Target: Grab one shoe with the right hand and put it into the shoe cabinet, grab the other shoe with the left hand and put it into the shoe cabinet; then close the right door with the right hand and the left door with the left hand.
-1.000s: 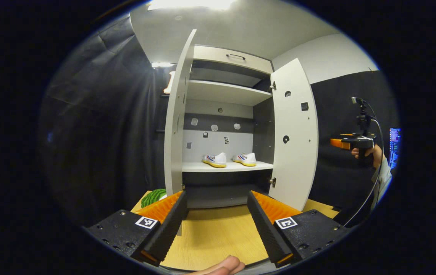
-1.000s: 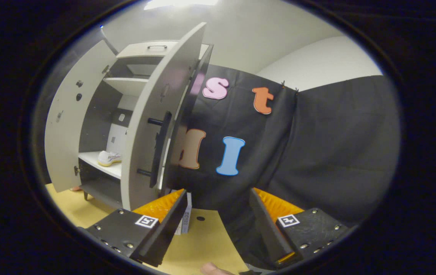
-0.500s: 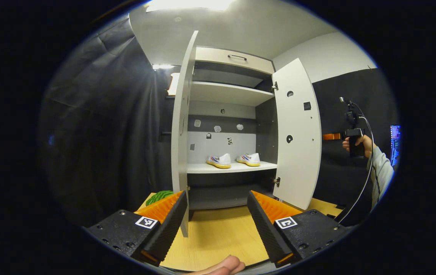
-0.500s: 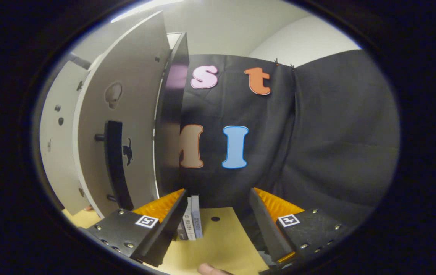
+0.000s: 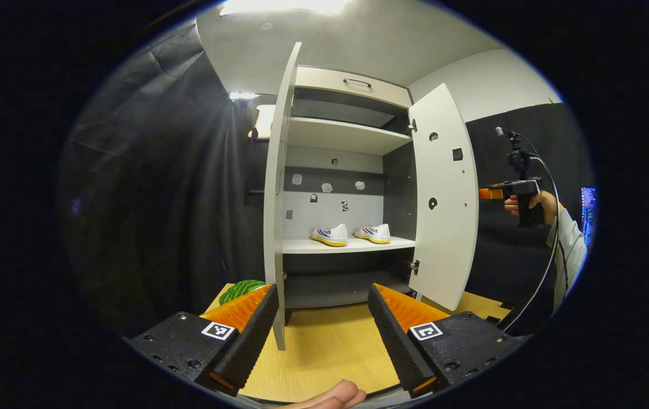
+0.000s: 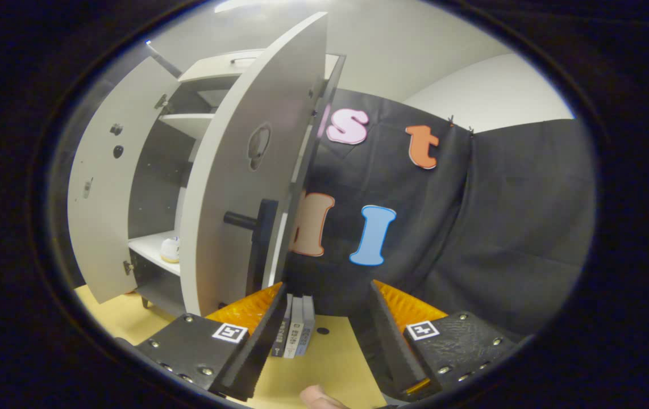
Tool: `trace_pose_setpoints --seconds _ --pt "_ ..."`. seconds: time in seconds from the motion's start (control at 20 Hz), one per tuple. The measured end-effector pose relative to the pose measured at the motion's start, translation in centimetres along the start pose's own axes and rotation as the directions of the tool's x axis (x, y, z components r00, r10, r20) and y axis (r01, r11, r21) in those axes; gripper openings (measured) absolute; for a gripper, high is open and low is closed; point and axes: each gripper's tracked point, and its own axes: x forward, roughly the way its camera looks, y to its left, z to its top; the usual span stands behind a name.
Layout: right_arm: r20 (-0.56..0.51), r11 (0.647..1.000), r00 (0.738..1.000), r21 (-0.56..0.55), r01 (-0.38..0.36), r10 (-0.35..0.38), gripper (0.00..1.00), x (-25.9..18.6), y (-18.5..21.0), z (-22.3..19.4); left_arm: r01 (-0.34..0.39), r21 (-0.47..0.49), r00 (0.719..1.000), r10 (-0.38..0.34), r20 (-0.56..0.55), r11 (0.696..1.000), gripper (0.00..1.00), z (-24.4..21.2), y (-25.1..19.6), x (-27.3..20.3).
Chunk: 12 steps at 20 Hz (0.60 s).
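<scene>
The shoe cabinet (image 5: 347, 85) stands with both doors swung out. Two white shoes with yellow soles sit side by side on its middle shelf, one on the left (image 5: 329, 234) and one on the right (image 5: 374, 232). My left gripper (image 5: 321, 335) is open and holds nothing, low in front of the cabinet, with the left door (image 5: 276, 199) edge-on above its left finger. My right gripper (image 6: 324, 335) is open beside the outer face of the right door (image 6: 233, 199), close to its black handle (image 6: 256, 238). In the left gripper view it (image 5: 492, 193) reaches behind that door (image 5: 444, 199).
The cabinet stands on a wooden tabletop (image 5: 324, 346). A green striped object (image 5: 243, 287) lies left of the cabinet base. A few upright books (image 6: 296, 332) stand against the black cloth behind the right door. A sleeve and cable (image 5: 563, 255) hang at the right.
The right gripper has risen and closed in on the right door's outer face, near the handle. The left gripper has drifted slightly left; the shoes have not moved.
</scene>
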Motion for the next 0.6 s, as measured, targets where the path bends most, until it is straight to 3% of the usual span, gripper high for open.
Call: trace_pose_setpoints --seconds 0.1,0.6 --pt "0.013 1.0 1.0 0.009 -0.012 0.012 0.87 -0.2 1.0 0.5 -0.001 -0.005 1.0 0.001 0.0 1.0 0.93 -0.1 0.0 -0.2" --pt "0.019 0.974 0.996 0.207 -0.092 0.09 0.84 0.4 7.4 0.8 -0.054 -0.035 0.998 0.052 -0.046 0.998 0.96 -1.1 2.3 0.5"
